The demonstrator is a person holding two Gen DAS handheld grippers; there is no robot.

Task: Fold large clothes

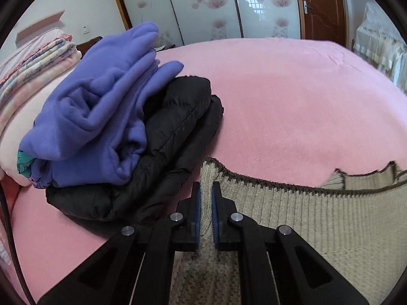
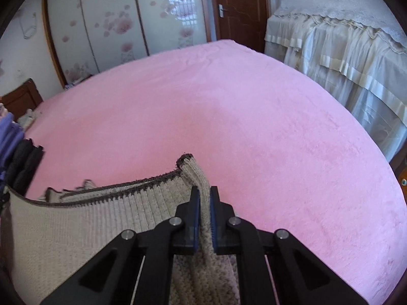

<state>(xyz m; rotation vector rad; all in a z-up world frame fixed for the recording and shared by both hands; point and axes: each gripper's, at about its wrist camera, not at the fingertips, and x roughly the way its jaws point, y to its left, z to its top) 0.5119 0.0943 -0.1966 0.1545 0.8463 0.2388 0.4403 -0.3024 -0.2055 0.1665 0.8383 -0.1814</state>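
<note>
Two hand-held grippers clamp opposite corners of a beige ribbed knit sweater over a bed covered in a pink blanket, in a bedroom with flower-printed sliding wardrobe doors and a brown wooden door behind. The left gripper is closed on the left end of the sweater's dark-trimmed edge, the knit pinched between its blue pads, while the right gripper is likewise closed on the right end, where a fold of the knit rises between its fingers. The trimmed edge sags in a shallow curve between the two grips, and the body of the garment spreads back toward the cameras; how much of it rests on the blanket cannot be told. To the left lies a pile of a purple fleece garment resting on top of a black quilted jacket, both bundled compactly, and they appear to be folded already. Beyond them sits a stack of pale folded bedding. A second piece of furniture draped in cream lace stands at the right. Judging by the scene, the sweater is at the start of its fold: both corners are secured, but no crease is visible yet, and carrying the edge across, smoothing the knit and adding it to the pile all seem to remain.
</note>
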